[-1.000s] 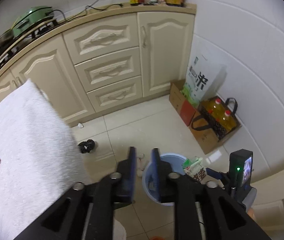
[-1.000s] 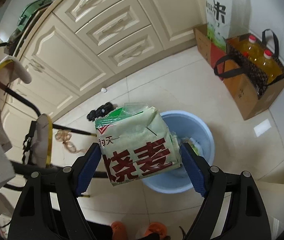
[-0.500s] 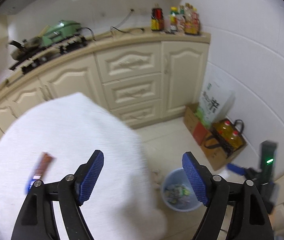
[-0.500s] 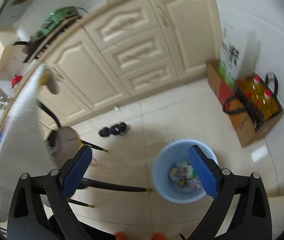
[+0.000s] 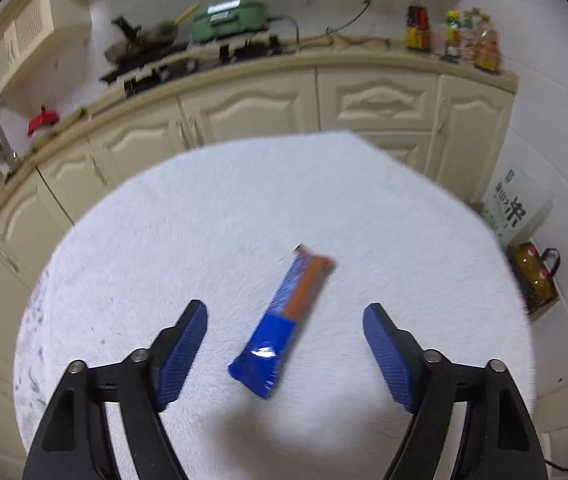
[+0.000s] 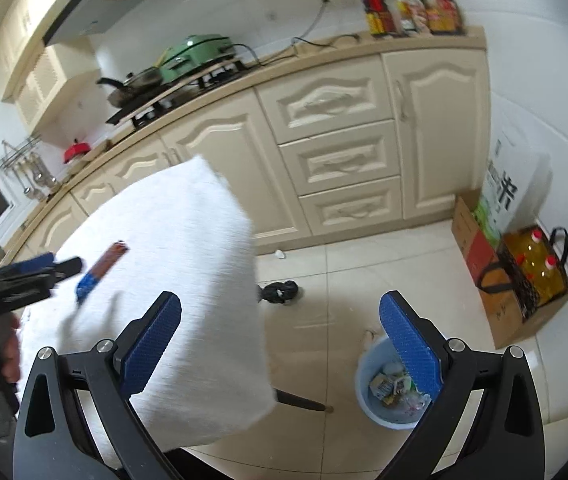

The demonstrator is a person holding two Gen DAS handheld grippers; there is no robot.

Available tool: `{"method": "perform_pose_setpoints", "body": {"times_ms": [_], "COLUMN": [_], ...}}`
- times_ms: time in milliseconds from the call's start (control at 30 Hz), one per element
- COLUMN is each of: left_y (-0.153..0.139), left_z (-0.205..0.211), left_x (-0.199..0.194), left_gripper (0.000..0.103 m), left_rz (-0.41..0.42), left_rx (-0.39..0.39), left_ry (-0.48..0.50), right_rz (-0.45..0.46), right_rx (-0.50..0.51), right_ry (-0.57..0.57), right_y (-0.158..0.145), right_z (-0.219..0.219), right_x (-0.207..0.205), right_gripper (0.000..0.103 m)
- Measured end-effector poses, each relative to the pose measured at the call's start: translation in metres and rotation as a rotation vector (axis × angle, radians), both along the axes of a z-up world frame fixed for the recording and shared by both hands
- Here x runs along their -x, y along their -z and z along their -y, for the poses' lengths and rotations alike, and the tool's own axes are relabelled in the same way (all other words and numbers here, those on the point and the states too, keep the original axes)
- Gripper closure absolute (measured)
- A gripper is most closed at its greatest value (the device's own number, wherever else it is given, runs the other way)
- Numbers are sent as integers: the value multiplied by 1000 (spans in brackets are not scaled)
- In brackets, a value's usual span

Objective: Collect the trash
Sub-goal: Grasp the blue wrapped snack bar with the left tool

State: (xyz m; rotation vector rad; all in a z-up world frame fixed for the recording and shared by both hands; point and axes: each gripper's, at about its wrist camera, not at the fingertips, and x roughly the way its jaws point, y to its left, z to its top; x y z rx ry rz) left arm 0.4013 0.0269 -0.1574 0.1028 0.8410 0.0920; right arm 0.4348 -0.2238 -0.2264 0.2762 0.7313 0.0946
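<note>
Blue snack wrapper [image 5: 284,324] flat, long axis tilted upper-right

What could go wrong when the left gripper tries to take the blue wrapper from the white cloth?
The wrapper lies flat and slanted between the closing jaws of the left gripper, so the pads may pinch the white cloth too. The glossy wrapper could also slip out before reaching the blue bin on the floor.
</note>
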Motion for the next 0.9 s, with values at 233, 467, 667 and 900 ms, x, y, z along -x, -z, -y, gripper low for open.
{"method": "perform_pose_setpoints", "body": {"times_ms": [233,467,667,900], "left_y": [19,8,-31,-26], "left_z": [-15,10,76,184], "left_x": [8,25,37,48], "left_gripper": [60,88,88,88], "left_rz": [-80,-69,2,-15], "left_rx": [82,83,83,80], "left_ry": [-12,38,149,323], "right_rz": [-14,-25,-41,-101], "right_rx": [37,27,7,-23], "right_ry": [-22,33,108,217], "right_y": [-7,-5,8,58], "right_z": [-19,11,53,124], "right_x": [4,28,53,68], "right_gripper": [1,1,1,0]}}
